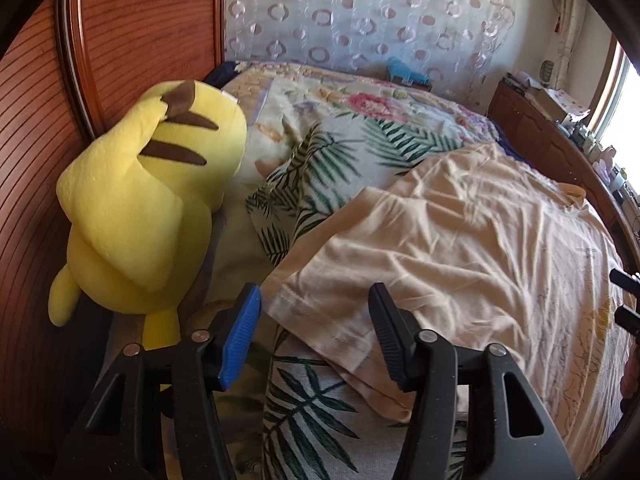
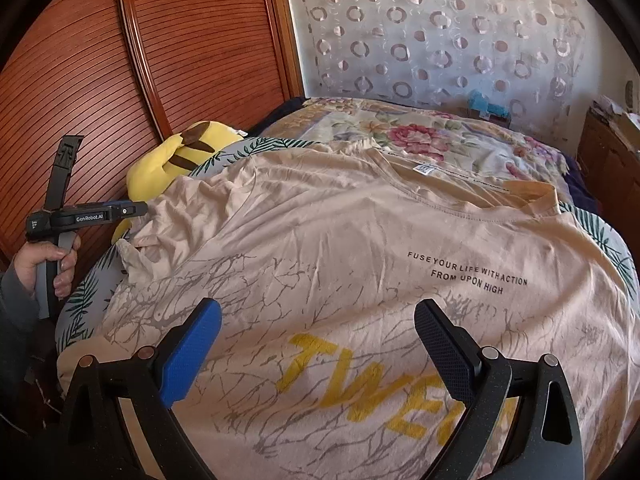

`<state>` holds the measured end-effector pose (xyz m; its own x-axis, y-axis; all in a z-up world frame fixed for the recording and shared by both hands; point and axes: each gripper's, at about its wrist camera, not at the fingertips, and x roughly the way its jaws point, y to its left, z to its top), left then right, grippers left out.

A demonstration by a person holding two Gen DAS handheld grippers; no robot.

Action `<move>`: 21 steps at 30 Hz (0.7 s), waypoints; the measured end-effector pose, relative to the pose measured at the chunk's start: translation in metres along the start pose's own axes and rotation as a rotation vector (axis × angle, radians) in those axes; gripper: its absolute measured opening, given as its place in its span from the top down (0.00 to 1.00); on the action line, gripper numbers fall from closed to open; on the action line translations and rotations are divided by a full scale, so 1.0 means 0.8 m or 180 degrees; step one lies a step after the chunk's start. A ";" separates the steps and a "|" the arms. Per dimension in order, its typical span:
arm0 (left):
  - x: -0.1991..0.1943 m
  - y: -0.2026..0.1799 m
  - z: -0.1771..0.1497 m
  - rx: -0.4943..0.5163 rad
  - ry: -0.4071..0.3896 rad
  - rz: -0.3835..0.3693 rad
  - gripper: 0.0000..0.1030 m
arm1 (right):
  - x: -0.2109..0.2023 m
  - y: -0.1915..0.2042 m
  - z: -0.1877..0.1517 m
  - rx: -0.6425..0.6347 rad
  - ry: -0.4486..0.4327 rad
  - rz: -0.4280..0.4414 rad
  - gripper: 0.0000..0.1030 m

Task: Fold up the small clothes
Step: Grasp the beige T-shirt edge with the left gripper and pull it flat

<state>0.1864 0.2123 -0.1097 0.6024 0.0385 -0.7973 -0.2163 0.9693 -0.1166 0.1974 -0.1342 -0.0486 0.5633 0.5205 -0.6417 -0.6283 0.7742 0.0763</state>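
Hovering the left gripper [image 1: 316, 320] half-open over the peach T-shirt [image 2: 360, 240] sleeve hem, gripping nothing; holding the right gripper [image 2: 318, 344] wide open above the shirt's print. Lying beside it, a yellow plush toy [image 1: 152, 200].

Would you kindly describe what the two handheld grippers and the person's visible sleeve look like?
Both the left gripper and the right gripper have black frames with silver rivets, one blue ribbed finger pad and one black one. Seen from the side, the left tool carries white "GenRobot.AI" lettering and a grey handle. The sleeve is grey.
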 end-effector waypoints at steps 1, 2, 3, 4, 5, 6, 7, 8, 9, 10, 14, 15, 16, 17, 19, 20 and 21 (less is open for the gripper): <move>0.004 0.002 0.000 -0.0002 0.0033 0.0004 0.45 | 0.004 -0.001 0.004 -0.0008 0.0024 0.0019 0.05; 0.006 0.003 0.000 -0.0001 0.0065 0.0002 0.48 | 0.007 -0.003 0.008 -0.0016 0.0047 0.0043 0.05; 0.008 0.004 0.000 -0.0002 0.0092 -0.0007 0.51 | 0.012 -0.003 0.012 -0.0024 0.0065 0.0062 0.05; 0.008 0.004 0.001 -0.0011 0.0080 -0.0040 0.55 | 0.015 -0.004 0.014 -0.0026 0.0088 0.0088 0.05; 0.009 0.003 0.001 -0.0007 0.0080 -0.0049 0.57 | 0.020 -0.004 0.017 -0.0027 0.0112 0.0111 0.05; 0.008 0.001 0.000 0.0012 0.0081 -0.0028 0.57 | 0.024 -0.004 0.017 -0.0029 0.0120 0.0130 0.05; 0.008 -0.001 0.001 0.0043 0.0086 -0.0001 0.60 | 0.025 -0.005 0.017 -0.0028 0.0132 0.0150 0.05; 0.007 -0.004 0.001 0.0084 0.0082 0.0010 0.70 | 0.026 -0.005 0.017 -0.0028 0.0144 0.0170 0.05; 0.006 -0.007 0.003 0.0128 0.0080 0.0042 0.73 | 0.029 -0.008 0.019 -0.0029 0.0153 0.0183 0.05; 0.004 -0.012 0.004 0.0192 0.0067 0.0147 0.82 | 0.030 -0.009 0.019 -0.0028 0.0153 0.0205 0.05; -0.017 -0.027 0.012 0.0327 -0.0039 0.0205 0.94 | 0.041 -0.018 0.024 -0.0027 0.0139 0.0243 0.05; -0.024 -0.032 0.015 0.0351 -0.0089 0.0196 0.95 | 0.043 -0.019 0.025 -0.0016 0.0135 0.0243 0.05; -0.033 -0.038 0.018 0.0376 -0.0138 0.0170 0.95 | 0.045 -0.021 0.025 0.0002 0.0131 0.0241 0.05; -0.040 -0.045 0.022 0.0399 -0.0172 0.0117 0.95 | 0.045 -0.023 0.023 0.0033 0.0129 0.0232 0.05; -0.052 -0.064 0.030 0.0475 -0.0228 -0.0036 0.95 | 0.040 -0.029 0.021 0.0107 0.0116 0.0240 0.05; -0.057 -0.076 0.035 0.0524 -0.0251 -0.0107 0.95 | 0.037 -0.032 0.019 0.0132 0.0096 0.0240 0.05; -0.062 -0.092 0.041 0.0581 -0.0276 -0.0200 0.95 | 0.034 -0.034 0.018 0.0147 0.0076 0.0224 0.05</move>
<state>0.1975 0.1471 -0.0425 0.6758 -0.0104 -0.7370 -0.0381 0.9981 -0.0490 0.2377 -0.1355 -0.0569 0.5054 0.5658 -0.6515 -0.6401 0.7522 0.1567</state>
